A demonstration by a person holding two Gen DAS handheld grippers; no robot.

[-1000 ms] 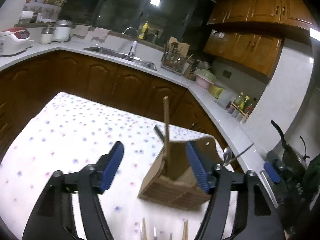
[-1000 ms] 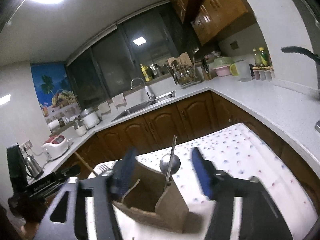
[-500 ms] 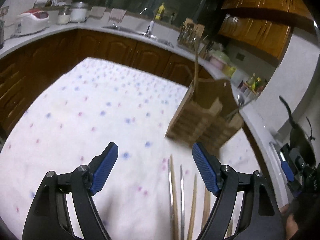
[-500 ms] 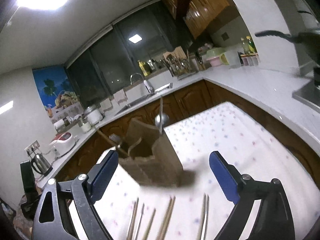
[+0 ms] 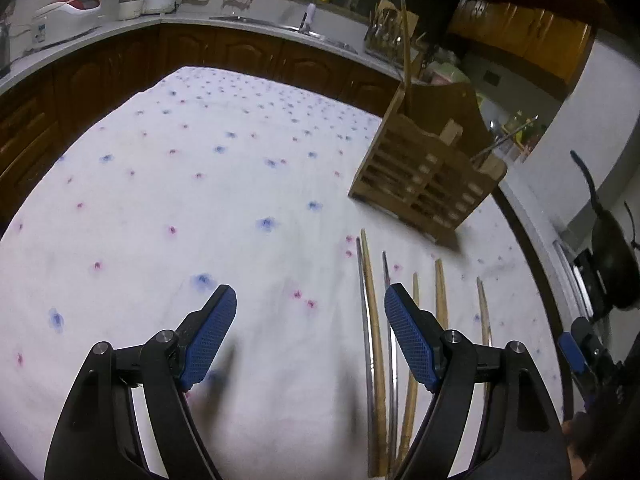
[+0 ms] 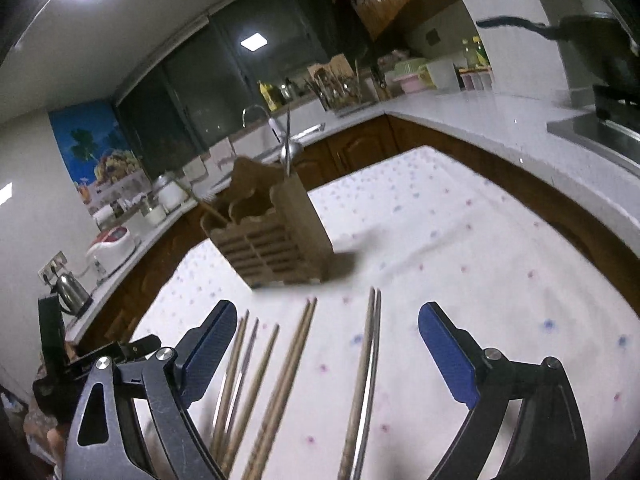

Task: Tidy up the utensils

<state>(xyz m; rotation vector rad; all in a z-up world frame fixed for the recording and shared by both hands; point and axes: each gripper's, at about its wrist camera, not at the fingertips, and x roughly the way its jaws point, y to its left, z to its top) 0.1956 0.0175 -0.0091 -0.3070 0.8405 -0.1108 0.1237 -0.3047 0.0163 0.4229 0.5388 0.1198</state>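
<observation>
A wooden utensil holder [image 5: 428, 172] stands on the table with a wooden chopstick [image 5: 407, 56] upright in it and a metal spoon [image 5: 500, 138] leaning out. It also shows in the right wrist view [image 6: 272, 236] with the spoon [image 6: 287, 148]. Several wooden and metal chopsticks [image 5: 376, 320] lie in a row in front of it, seen too in the right wrist view [image 6: 280, 360]. My left gripper [image 5: 310, 336] is open and empty, left of the row. My right gripper [image 6: 320, 348] is open and empty, above the chopsticks.
The table carries a white cloth with blue and red flowers [image 5: 180, 200]. Brown cabinets and a white counter [image 6: 500, 120] run behind, with a sink [image 5: 280, 26], a dish rack [image 6: 340, 88], a kettle [image 6: 70, 286] and a black pan [image 5: 612, 252].
Both grippers have pulled back from the holder and tilted down. The holder is farther off and the row of chopsticks on the cloth now lies close to the fingers.
</observation>
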